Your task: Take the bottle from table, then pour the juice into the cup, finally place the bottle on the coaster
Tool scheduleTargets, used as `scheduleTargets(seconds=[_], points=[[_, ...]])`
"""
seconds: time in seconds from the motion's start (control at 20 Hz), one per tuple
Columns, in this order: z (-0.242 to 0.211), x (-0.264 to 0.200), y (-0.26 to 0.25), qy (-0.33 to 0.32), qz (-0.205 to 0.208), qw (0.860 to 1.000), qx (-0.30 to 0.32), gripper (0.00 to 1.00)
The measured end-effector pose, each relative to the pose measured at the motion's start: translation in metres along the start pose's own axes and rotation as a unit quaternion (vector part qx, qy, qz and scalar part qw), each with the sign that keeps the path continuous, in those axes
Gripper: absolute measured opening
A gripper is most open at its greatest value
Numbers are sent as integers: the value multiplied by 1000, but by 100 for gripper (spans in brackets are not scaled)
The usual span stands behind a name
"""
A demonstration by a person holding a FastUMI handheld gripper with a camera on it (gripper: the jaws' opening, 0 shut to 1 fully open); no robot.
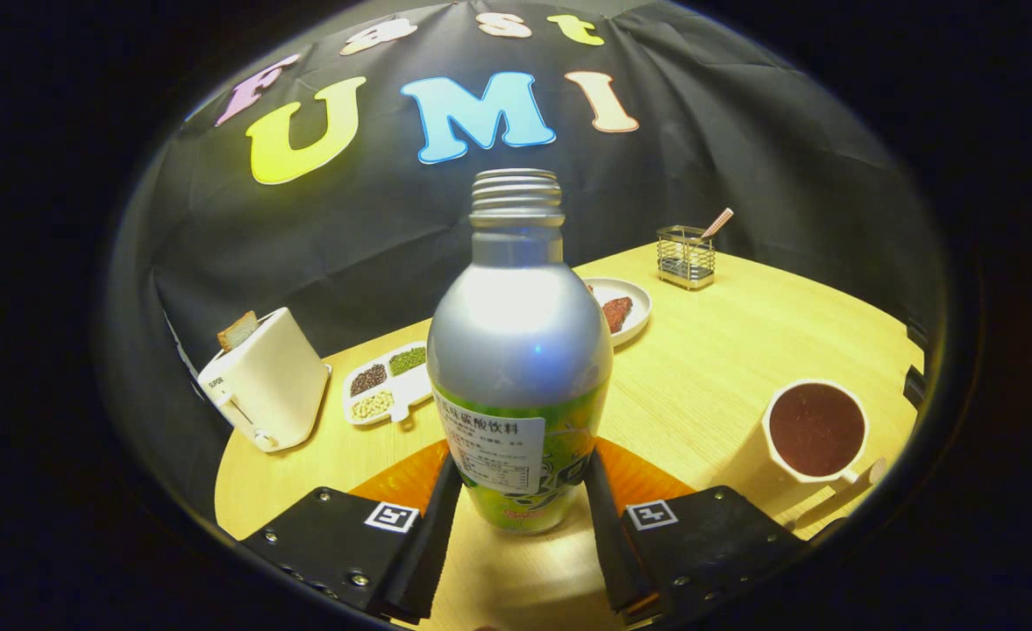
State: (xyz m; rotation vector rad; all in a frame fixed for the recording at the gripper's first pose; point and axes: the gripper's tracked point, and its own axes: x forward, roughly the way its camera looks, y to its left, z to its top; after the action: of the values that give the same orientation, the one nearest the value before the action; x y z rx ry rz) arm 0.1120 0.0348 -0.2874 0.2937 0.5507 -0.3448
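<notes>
So the claw [520,517] has both fingers pressed against the lower sides of the bottle [520,350] — it's clamped on it, one finger on each side of the labelled part. The bottle stands upright between the fingers, silver on its upper body with a green label lower down, and the threaded neck at the top has no cap on. Its base looks very close to the table [726,350], though I can't tell whether it is actually touching the wood or held just off it. Right behind the bottle's base there's an orange coaster [393,480] lying flat, peeking out on both sides of the bottle just beyond the fingers. Off to the right of the right finger sits a white cup [809,434] with dark liquid in it, nearly full, handle facing toward the claw. Further back on the table: a white toaster [266,381] to the left with a slice of bread [237,330] sticking out of the slot, a white divided dish [388,386] next to it holding different beans or grains in separate sections, a small white plate [625,307] with something reddish on it partly hidden behind the bottle, and a little wire holder [685,256] near the far edge — a striped stick thing leans out of it.
</notes>
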Motion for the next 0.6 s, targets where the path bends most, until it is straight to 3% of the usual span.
scheduleTargets(seconds=[0.6], points=[[-2,44,3,0,-11,1000,-22,73]])
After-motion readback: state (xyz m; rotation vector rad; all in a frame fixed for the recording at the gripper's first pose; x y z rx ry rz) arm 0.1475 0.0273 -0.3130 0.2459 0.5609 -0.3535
